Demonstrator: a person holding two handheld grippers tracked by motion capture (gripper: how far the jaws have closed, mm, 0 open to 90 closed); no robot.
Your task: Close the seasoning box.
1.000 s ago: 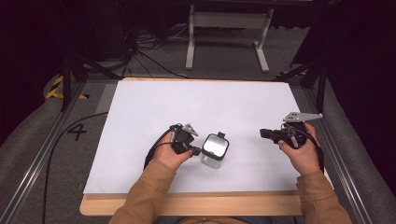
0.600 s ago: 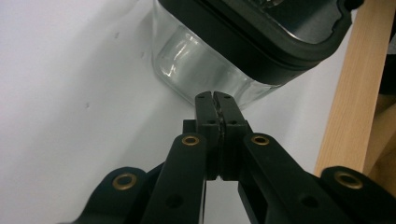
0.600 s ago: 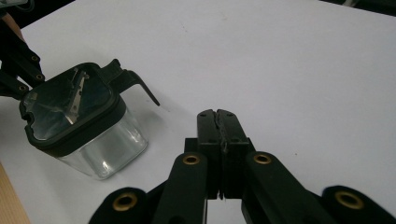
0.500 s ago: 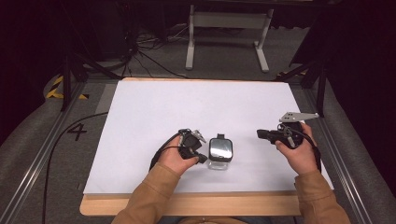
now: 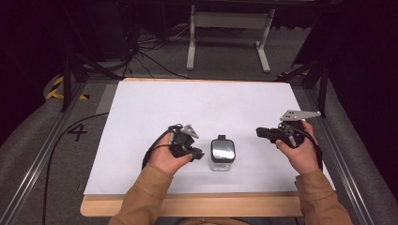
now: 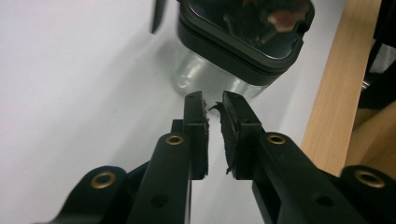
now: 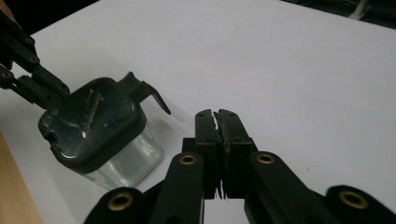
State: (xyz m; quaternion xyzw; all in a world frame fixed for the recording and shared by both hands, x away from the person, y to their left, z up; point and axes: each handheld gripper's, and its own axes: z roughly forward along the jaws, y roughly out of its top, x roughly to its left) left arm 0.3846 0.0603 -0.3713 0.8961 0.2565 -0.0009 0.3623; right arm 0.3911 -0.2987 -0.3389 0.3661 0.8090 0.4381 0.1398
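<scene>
A small clear container [image 5: 221, 159] with a black-framed lid [image 5: 222, 149] stands upright on the white sheet [image 5: 211, 108], near the sheet's near edge and roughly midway between my two hands. The lid has a glossy, reflective panel, and a black latch tab sticks out from its far side. In the right gripper view the container [image 7: 122, 161] shows see-through walls below the dark lid [image 7: 91, 122], with the tab flaring outward at one edge.

My left gripper [image 5: 196, 153] sits just to the left of the container, its tips pointing at it. In the left gripper view its jaws [image 6: 212, 105] stand only slightly apart with nothing between them, and the container [image 6: 205, 77] is right ahead of the tips; I cannot tell whether they touch it.

My right gripper [image 5: 260, 132] is held well to the right of the container, apart from it, pointing left. Its jaws [image 7: 217, 115] are pressed together on nothing.

The sheet lies on a wooden table [image 5: 187, 206], whose bare edge shows along the near side.
</scene>
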